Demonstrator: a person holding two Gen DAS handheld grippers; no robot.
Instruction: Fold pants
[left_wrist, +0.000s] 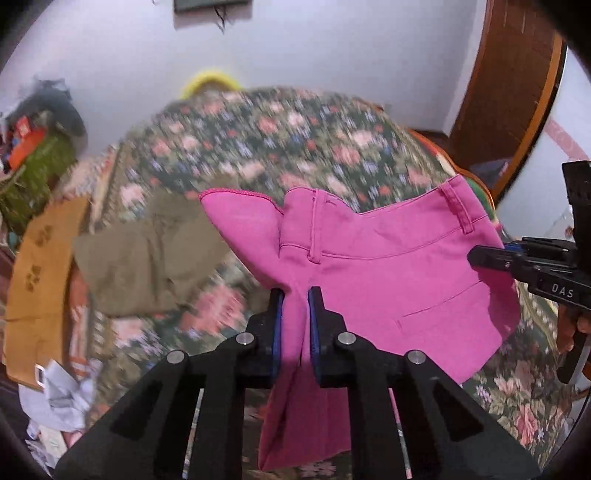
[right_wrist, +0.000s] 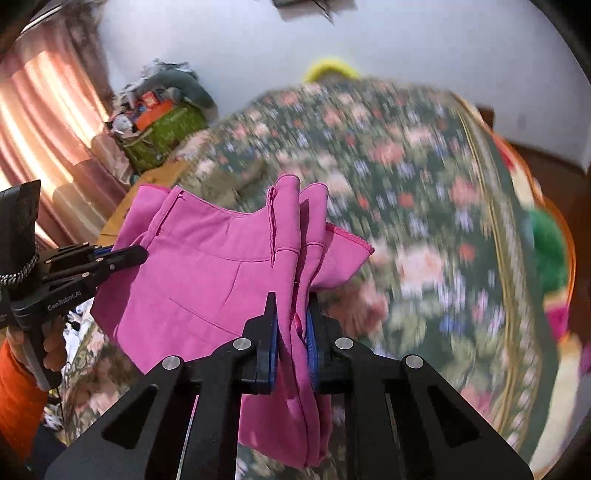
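The pink pants (left_wrist: 399, 273) hang in the air above the floral bed, held by the waistband at both ends. My left gripper (left_wrist: 295, 295) is shut on one end of the waistband, cloth bunched between its blue pads. My right gripper (right_wrist: 291, 299) is shut on the other end, with folds of the pink pants (right_wrist: 207, 266) rising above its fingers. Each gripper shows in the other's view: the right one at the right edge (left_wrist: 476, 256), the left one at the left edge (right_wrist: 140, 253). The legs hang below, mostly hidden.
A bed with a floral cover (left_wrist: 266, 140) lies under the pants. Olive-green pants (left_wrist: 147, 254) and an orange-brown garment (left_wrist: 40, 266) lie on its left side. A green bag of clutter (right_wrist: 166, 129) and pink curtains (right_wrist: 44, 122) stand beyond. A wooden headboard (left_wrist: 509, 92) is at right.
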